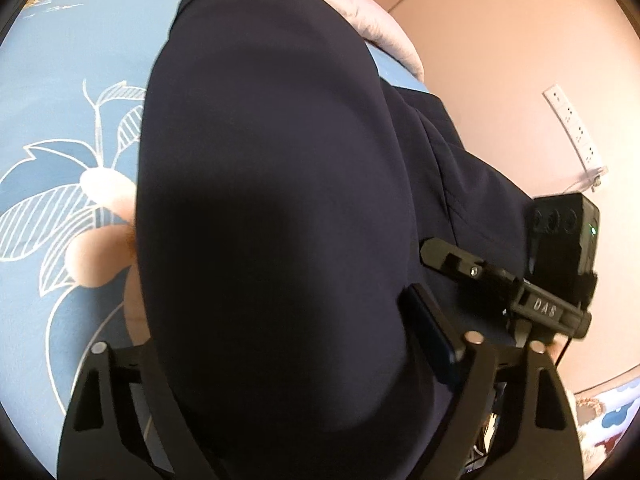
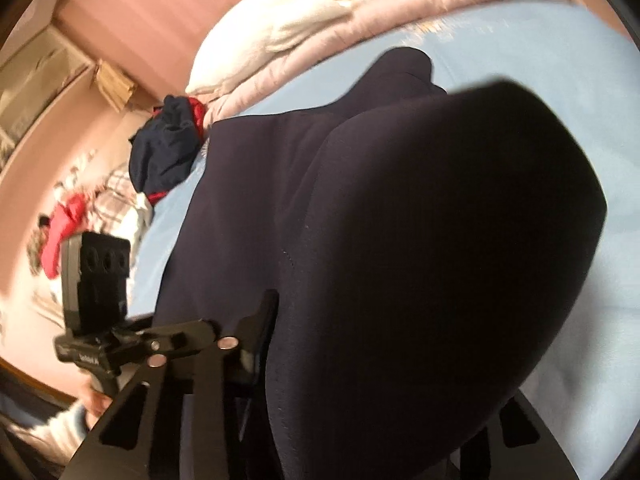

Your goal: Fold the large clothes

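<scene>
Jaws of the left gripper (image 1: 280, 380): closed on dark navy cloth, which bulges out between the two fingers and fills most of the left wrist view. Jaws of the right gripper (image 2: 380, 380): likewise clamped on the same navy garment (image 2: 248, 184), a fold of it ballooning close to the lens.

The garment is seen partly lifted and partly spread on the light blue floral bedsheet (image 1: 60, 120). Its far end is laid flat toward the pink quilt (image 2: 420, 4) and white bedding (image 2: 280, 20) at the head of the bed. Seams are visible on the flat portion in both views.

The near edge is judged to be held at two points so that it can be carried over the flat part as one even fold; two grips keep a large piece from sagging in the middle.

Both grippers are angled down and forward over the bed, close together, each visible in the other's view. The one seen from the right wrist appears tilted. A person's hand is glimpsed low in the right wrist view, blurred.

A heap of navy and red clothes (image 2: 168, 148) is noted at the bed's edge, apart from the garment. A wall socket strip (image 1: 572, 128) is seen on the pink wall.
</scene>
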`<state>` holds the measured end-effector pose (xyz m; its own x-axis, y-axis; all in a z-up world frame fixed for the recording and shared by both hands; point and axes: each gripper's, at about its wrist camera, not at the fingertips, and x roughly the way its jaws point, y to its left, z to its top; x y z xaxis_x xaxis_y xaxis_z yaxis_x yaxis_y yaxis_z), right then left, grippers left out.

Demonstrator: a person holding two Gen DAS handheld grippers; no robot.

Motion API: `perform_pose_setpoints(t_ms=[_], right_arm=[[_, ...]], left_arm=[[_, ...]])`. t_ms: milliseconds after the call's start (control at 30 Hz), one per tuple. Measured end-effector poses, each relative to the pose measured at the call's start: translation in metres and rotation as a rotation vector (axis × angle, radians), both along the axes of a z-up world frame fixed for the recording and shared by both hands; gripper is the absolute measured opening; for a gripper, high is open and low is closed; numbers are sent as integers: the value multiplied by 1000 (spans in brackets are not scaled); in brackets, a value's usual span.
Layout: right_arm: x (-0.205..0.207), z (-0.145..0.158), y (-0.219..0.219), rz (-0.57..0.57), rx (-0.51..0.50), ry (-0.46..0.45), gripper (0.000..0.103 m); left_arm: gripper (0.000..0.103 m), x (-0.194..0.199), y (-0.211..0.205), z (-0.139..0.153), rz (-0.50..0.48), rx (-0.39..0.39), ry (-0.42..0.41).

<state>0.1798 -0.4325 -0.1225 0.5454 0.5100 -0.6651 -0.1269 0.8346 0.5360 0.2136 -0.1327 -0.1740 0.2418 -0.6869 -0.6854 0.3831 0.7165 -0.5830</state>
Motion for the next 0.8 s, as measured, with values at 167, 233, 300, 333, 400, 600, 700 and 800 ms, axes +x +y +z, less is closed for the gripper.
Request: perform_pose_setpoints(t_ms=[167, 233, 300, 333, 400, 600, 700, 800], right_arm=[[-8, 14, 14, -12, -53, -52, 33], [-11, 18, 20, -14, -62, -69, 31], [-13, 21, 24, -16, -54, -80, 31], [-15, 22, 26, -16, -47, -83, 31], [-15, 24, 30, -15, -28, -86, 31], [-13, 33, 51, 14, -8, -119, 31], [-8, 36, 65, 35, -1, -132, 31], [-4, 40, 81, 55, 1, -139, 31]], left_arm=[[72, -11, 7, 10, 15, 13, -47], [71, -16, 6, 13, 23, 18, -68], [69, -22, 9, 16, 30, 26, -86], [69, -24, 12, 17, 34, 28, -93], [69, -29, 16, 19, 40, 34, -103], [69, -39, 37, 29, 78, 61, -143], [69, -44, 55, 29, 99, 68, -151], [69, -46, 73, 31, 120, 72, -151]])
